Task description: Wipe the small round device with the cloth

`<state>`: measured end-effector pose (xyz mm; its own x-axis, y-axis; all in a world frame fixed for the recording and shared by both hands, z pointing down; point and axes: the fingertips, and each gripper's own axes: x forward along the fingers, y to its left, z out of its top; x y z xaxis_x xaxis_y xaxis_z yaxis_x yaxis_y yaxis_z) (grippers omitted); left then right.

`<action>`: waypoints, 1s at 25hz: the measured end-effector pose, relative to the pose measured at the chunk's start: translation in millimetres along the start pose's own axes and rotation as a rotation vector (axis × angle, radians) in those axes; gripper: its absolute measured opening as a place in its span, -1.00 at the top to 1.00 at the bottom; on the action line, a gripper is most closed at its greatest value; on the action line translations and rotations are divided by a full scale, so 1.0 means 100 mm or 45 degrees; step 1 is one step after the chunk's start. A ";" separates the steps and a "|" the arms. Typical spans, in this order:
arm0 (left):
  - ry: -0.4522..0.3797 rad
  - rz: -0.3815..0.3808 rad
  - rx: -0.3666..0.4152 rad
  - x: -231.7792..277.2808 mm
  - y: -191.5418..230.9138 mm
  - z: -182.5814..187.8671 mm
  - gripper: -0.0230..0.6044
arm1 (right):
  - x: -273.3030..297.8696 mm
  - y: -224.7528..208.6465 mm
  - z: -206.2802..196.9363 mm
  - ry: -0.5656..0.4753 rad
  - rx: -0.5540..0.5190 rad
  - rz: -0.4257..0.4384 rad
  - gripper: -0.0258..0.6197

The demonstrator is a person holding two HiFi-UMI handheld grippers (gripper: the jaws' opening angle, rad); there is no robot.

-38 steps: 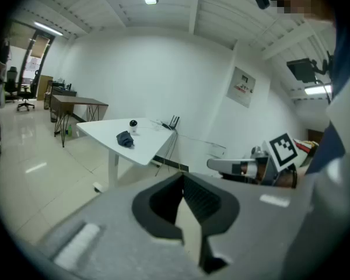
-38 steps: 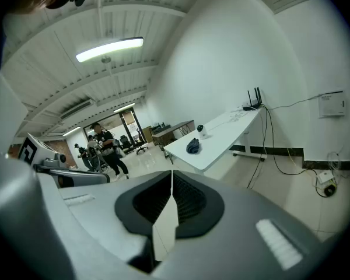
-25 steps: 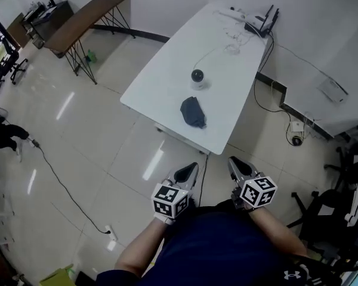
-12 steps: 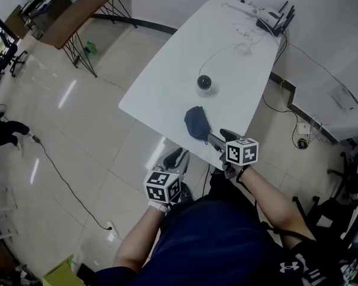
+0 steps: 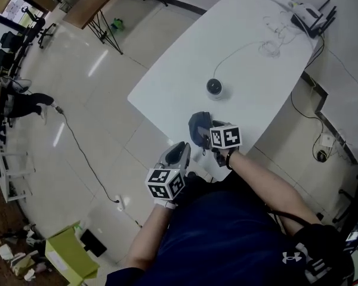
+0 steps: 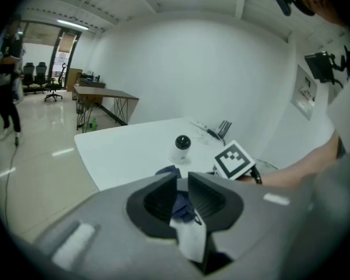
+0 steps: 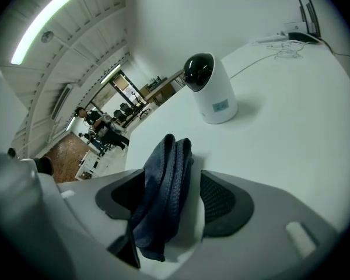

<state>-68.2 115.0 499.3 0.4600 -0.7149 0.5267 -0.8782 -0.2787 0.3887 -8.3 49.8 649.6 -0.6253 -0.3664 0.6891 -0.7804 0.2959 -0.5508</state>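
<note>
Head view: the whole white counter [image 5: 185, 64] from above, with a router [image 5: 310, 14] at its far corner and both claws by its near edge. How the jaws stand cannot be read from here.
Left gripper view: only here do the jaws of the left claw [image 6: 182, 177] show plainly. They have just been closing to a narrow gap with nothing between them, and dark cloth shows beyond the gap.
Right gripper view: only here does the right claw [image 7: 174, 178] show from within. Its jaws stand wide apart and have just been opening.
Cloth: the dark blue cloth [image 7: 166, 185] lies bunched in upright folds on the counter by the near edge. It sits between the right claw's jaws, close to one pad with a clear gap to the other, so it is not clamped.
Small round camera: the small round camera [image 5: 214, 87] is a white body with a black domed face. It stands upright mid-counter, in from the near edge, with a thin cable running toward the far corner.
Camera to claws: it stands beyond the cloth, straight ahead of the right claw and apart from it. It is farther still from the left claw, which hangs just off the near edge over the floor.
</note>
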 end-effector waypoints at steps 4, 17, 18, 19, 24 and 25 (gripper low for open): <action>0.010 0.035 -0.064 0.07 -0.02 -0.09 0.76 | 0.09 0.07 -0.04 0.059 -0.025 0.031 0.07; 0.027 -0.233 -0.060 0.42 0.33 0.19 0.44 | -0.56 0.45 0.78 -0.310 -0.178 0.202 0.66; 0.027 -0.255 -0.052 0.47 0.29 0.24 0.44 | -0.63 0.46 0.89 -0.341 -0.254 0.171 0.67; 0.026 -0.274 -0.043 0.51 0.25 0.28 0.44 | -0.66 0.48 0.98 -0.355 -0.341 0.135 0.67; 0.031 -0.322 -0.044 0.59 0.08 0.34 0.53 | -0.48 0.32 1.14 -0.182 -1.049 -0.266 0.68; 0.034 -0.321 -0.047 0.58 0.08 0.33 0.55 | -0.40 0.26 1.10 -0.114 -1.211 -0.334 0.68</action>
<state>-53.0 50.2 508.0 0.6675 -0.6084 0.4294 -0.7302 -0.4218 0.5375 -3.7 -25.1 555.3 -0.4613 -0.5752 0.6755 -0.5921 0.7666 0.2485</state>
